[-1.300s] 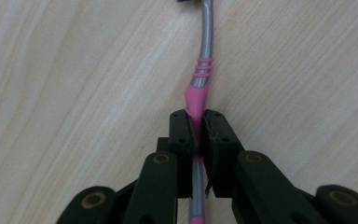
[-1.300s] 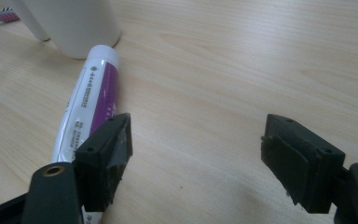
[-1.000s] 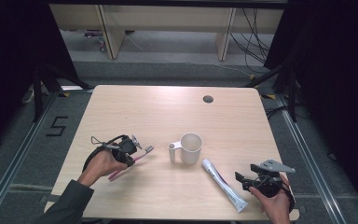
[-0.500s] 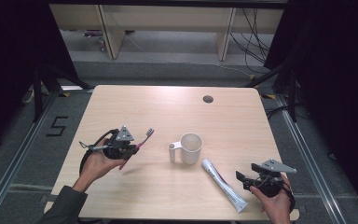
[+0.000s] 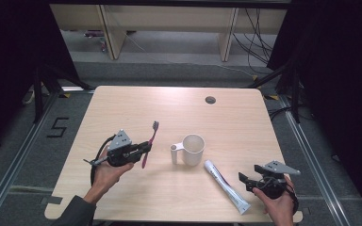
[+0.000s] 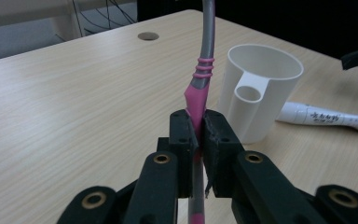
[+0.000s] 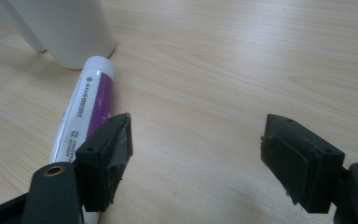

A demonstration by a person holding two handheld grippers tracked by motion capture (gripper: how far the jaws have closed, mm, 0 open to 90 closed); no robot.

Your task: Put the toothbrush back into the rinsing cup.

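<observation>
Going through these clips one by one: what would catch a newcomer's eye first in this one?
Probably the pink toothbrush, clamped by its handle in the left gripper and lifted off the left part of the table, bristles pointing away from the person. Next, the white cup at the centre, with the toothpaste tube lying just right of it, beside the open right gripper.

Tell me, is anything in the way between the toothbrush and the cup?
Nothing visible. The left hand-held gripper holds the toothbrush beside the white cup, with bare table between them. The toothpaste tube lies on the cup's other side.
</observation>
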